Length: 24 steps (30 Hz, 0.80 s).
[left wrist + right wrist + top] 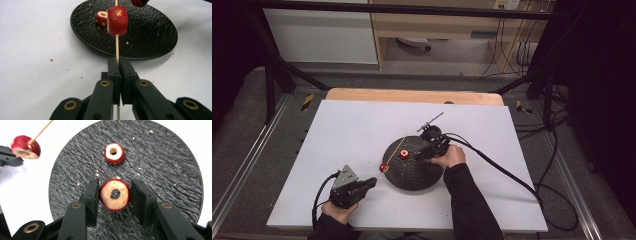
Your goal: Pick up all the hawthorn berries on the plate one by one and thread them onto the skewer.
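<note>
My left gripper is shut on a thin wooden skewer near its lower end. A red cored fruit slice is threaded on the skewer, which hangs over the near left rim of the black plate. My right gripper hovers above the plate, shut on a second red slice with its pale cut face and dark core hole towards the camera. A third slice lies flat on the plate beyond it.
The plate stands on a white sheet that covers the table, with a wooden edge at the back. Crumbs dot the plate and the sheet. A black cable trails right from my right gripper. Dark frame bars flank the table.
</note>
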Available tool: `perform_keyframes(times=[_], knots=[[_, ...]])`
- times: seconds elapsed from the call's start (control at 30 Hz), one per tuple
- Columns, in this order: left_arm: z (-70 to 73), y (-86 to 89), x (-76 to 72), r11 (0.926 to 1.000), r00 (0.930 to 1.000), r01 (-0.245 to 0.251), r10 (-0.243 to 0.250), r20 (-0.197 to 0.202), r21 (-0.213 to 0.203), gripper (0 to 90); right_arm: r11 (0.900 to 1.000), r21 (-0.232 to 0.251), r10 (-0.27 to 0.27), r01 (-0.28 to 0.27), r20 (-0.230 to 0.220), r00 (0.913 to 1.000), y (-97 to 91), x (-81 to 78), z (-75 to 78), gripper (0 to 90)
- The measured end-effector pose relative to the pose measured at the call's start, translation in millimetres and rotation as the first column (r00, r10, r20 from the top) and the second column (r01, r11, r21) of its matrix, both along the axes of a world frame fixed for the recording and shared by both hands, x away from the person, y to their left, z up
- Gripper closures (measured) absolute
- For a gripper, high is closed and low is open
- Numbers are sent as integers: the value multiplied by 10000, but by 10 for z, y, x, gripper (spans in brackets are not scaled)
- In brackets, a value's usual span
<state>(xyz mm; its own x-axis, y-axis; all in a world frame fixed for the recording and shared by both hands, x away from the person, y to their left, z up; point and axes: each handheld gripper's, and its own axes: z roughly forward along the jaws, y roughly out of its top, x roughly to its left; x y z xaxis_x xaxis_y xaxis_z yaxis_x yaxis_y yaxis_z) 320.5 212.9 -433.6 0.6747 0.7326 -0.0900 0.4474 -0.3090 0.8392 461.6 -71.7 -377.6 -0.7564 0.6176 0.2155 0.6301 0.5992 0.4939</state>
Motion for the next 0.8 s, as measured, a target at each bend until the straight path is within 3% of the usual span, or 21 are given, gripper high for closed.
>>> perform_keyframes(times=[0.23, 0.5, 0.67, 0.8], knots=[[2, -13, -8, 10000, 10000, 21, -21, 51, 56, 879, 9968, 789, -142, 123, 236, 9996, -97, -82, 48, 603], [8, -28, -21, 9999, 9999, 86, -87, 107, 94, 879, 9847, 1725, -343, 257, 467, 9983, -164, -201, 61, 604], [14, -29, -28, 9999, 9998, 91, -92, 156, 69, 879, 9670, 2522, -595, 370, 821, 9949, -194, -269, 74, 604], [20, -37, -37, 9999, 9998, 122, -123, 174, 41, 879, 9468, 3149, -1001, 659, 936, 9906, -231, -325, 62, 604]])
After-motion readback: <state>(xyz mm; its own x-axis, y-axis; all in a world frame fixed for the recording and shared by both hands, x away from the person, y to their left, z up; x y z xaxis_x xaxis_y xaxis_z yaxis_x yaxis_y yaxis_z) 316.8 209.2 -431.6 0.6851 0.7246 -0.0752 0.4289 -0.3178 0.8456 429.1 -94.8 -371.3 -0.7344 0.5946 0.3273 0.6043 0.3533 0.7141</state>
